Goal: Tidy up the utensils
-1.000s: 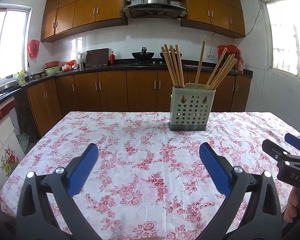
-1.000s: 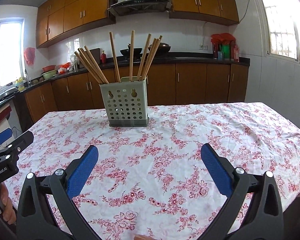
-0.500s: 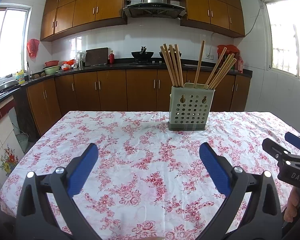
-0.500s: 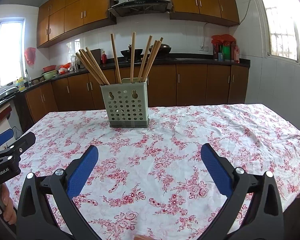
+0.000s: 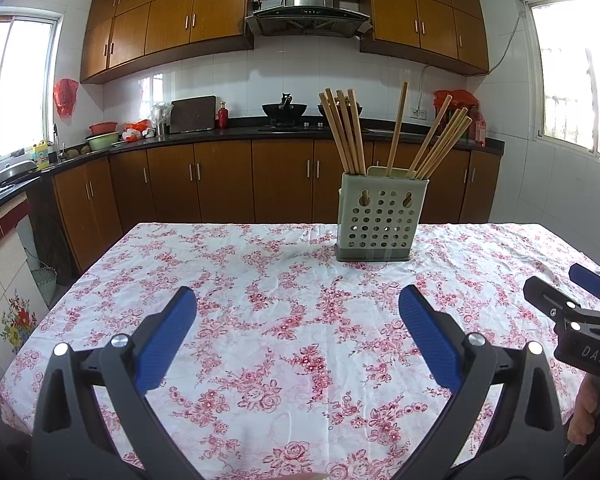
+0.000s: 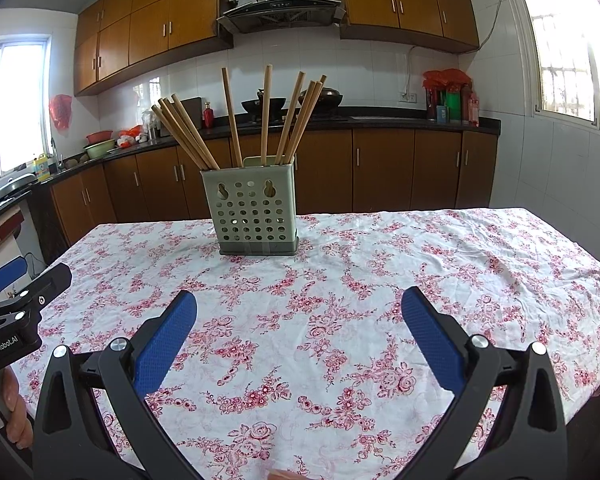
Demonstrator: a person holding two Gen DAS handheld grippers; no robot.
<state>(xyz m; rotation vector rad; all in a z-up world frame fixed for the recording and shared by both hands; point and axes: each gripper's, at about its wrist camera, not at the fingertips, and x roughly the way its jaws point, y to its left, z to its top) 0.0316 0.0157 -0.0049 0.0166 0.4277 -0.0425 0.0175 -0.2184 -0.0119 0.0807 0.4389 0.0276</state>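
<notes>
Behind your surface [image 5: 260, 320] with its rose-print cloth: brown cabinets [image 5: 224, 180], a steel range hood [image 5: 308, 4], a wok [image 5: 284, 109], a green bowl [image 5: 102, 142].

Chopsticks [image 6: 260, 120] in a holder [image 6: 254, 212], on the far part of the table [image 6: 340, 320]; cupboards [image 6: 400, 168] behind.

Pale green perforated utensil holder [image 5: 375, 219] [image 6: 253, 208] stands upright on the far middle of the desk [image 5: 260, 320], 2 keyhole slots in its front. Wooden chopsticks [image 5: 342, 136] [image 6: 184, 132] stand inside: a bunch leaning left, some near upright, a bunch leaning right.
</notes>
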